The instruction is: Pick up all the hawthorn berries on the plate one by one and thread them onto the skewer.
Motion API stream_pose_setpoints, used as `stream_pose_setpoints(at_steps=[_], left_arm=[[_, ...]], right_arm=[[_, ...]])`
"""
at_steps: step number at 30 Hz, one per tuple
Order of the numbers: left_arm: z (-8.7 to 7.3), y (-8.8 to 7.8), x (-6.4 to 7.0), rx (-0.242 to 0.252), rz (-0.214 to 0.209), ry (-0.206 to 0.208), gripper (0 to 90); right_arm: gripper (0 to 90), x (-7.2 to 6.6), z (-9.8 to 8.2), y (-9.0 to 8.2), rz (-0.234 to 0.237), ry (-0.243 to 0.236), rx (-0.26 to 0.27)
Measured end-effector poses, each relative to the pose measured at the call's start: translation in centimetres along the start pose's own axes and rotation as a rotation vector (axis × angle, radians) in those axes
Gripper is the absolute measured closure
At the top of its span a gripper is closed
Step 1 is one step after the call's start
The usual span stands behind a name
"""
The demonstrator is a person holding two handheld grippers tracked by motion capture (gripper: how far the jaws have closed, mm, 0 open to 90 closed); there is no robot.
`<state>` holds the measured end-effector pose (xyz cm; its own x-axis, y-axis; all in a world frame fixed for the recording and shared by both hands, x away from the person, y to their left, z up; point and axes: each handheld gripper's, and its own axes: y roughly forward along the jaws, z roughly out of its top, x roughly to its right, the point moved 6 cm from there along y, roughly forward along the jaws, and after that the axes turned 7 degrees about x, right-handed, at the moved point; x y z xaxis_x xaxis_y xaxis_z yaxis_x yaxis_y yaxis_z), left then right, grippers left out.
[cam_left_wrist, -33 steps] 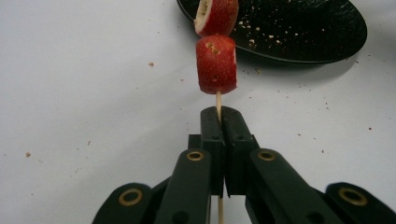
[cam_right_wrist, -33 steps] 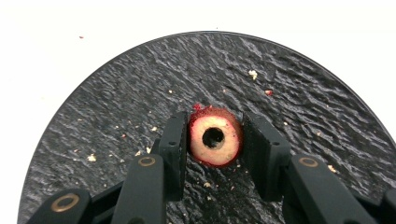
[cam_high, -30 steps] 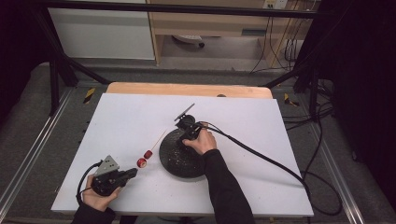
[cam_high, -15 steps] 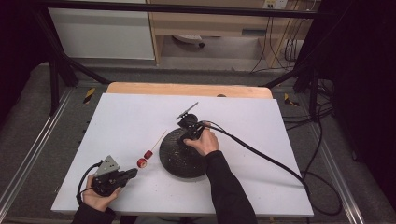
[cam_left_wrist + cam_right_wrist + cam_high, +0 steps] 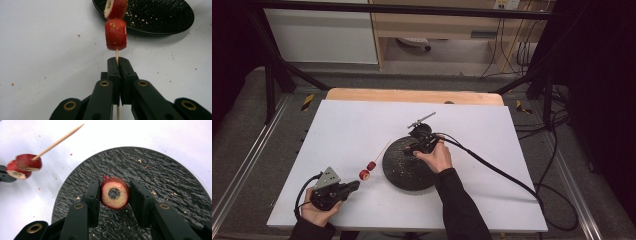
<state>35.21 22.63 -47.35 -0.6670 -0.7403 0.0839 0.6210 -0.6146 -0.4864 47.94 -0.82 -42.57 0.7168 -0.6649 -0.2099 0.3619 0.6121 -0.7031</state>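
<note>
My left gripper rests near the table's front left corner, shut on the blunt end of a thin wooden skewer. Two red fruit pieces are threaded on the skewer, whose tip points toward the black round plate. My right gripper hangs over the plate's far side, shut on a red-skinned fruit ring with a pale face and a hollow core. In the right gripper view the skewer and its two pieces lie at the upper left.
The white tabletop has a wooden strip along its far edge. A black cable trails from my right gripper across the table to the right. Crumbs dot the plate and the surface around it.
My right gripper has drifted slightly to the right and risen over the plate with the fruit ring in it. The left gripper and skewer have stayed still.
</note>
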Motion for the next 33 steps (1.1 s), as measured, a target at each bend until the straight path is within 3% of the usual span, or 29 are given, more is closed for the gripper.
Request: stream_pose_setpoints(at_steps=[10,26,33], left_arm=[[0.1,0.0,0.3,0.002,-0.005,0.006,87.9],[0.3,0.3,1.3,0.014,-0.019,0.008,87.9],[0.4,0.4,1.7,0.023,-0.021,0.000,87.9]], right_arm=[[62.7,-0.7,-1.1,-1.4,0.042,0.076,0.183],[62.7,-1.4,-2.6,-2.7,0.104,0.266,0.502],[62.8,-1.3,-2.6,-2.8,0.104,0.317,0.590]])
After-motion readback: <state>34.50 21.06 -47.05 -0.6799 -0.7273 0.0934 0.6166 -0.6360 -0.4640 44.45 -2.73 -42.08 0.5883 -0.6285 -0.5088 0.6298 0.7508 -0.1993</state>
